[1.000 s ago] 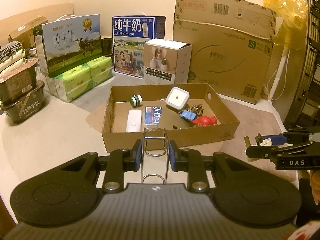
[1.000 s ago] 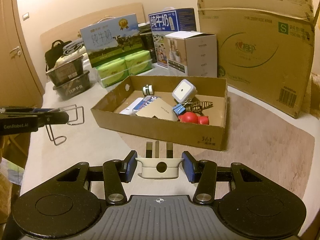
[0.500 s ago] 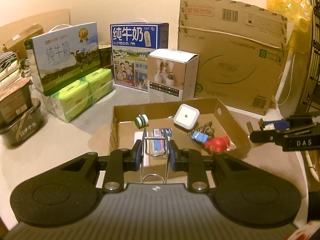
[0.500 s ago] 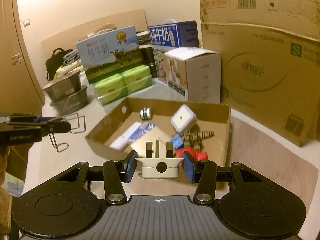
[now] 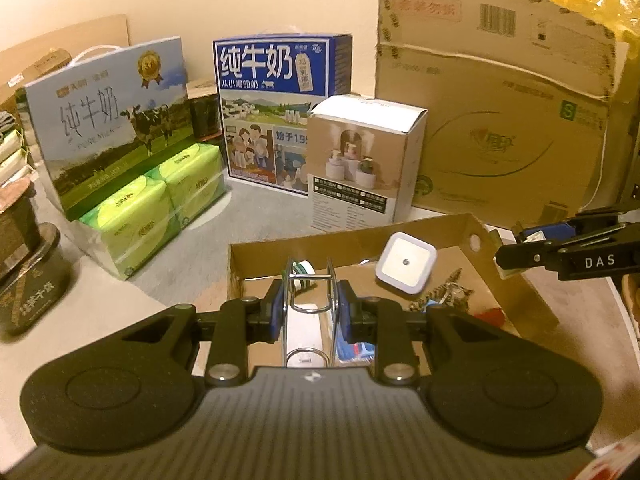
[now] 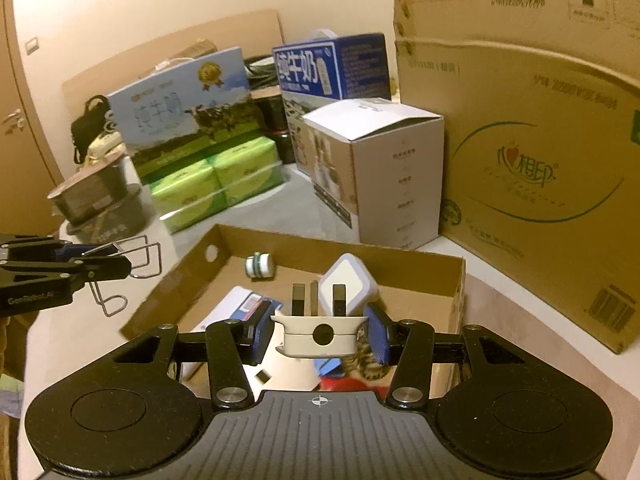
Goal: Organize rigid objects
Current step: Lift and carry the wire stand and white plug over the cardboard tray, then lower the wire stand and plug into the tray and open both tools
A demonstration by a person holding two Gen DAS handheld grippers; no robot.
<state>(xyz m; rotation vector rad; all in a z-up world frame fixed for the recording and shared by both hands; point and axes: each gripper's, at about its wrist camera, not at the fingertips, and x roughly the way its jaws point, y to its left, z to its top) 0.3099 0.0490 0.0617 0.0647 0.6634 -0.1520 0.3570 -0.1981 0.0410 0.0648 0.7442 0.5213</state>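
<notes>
My left gripper [image 5: 311, 308] is shut on a chrome wire holder [image 5: 310, 280] and holds it above the near left part of the shallow cardboard tray [image 5: 516, 280]. My right gripper [image 6: 318, 330] is shut on a white three-pin plug adapter [image 6: 318, 334], held over the tray [image 6: 456, 280]. In the tray lie a white square night light [image 5: 405, 266], a green-white spool [image 6: 260, 266], a white box [image 5: 304, 330], a blue card, keys and a red object [image 6: 348, 383]. The right gripper shows in the left wrist view [image 5: 520, 250], the left one with the wire holder in the right wrist view [image 6: 120, 266].
Behind the tray stand two milk cartons [image 5: 280, 108], green tissue packs [image 5: 156, 204], a white product box [image 5: 360, 160] and a big cardboard box [image 5: 500, 128]. Dark food tubs [image 5: 24, 264] stand at the left.
Both grippers moved forward and up with their loads, from in front of the tray to over it. The tray now lies partly under the fingers in both views.
</notes>
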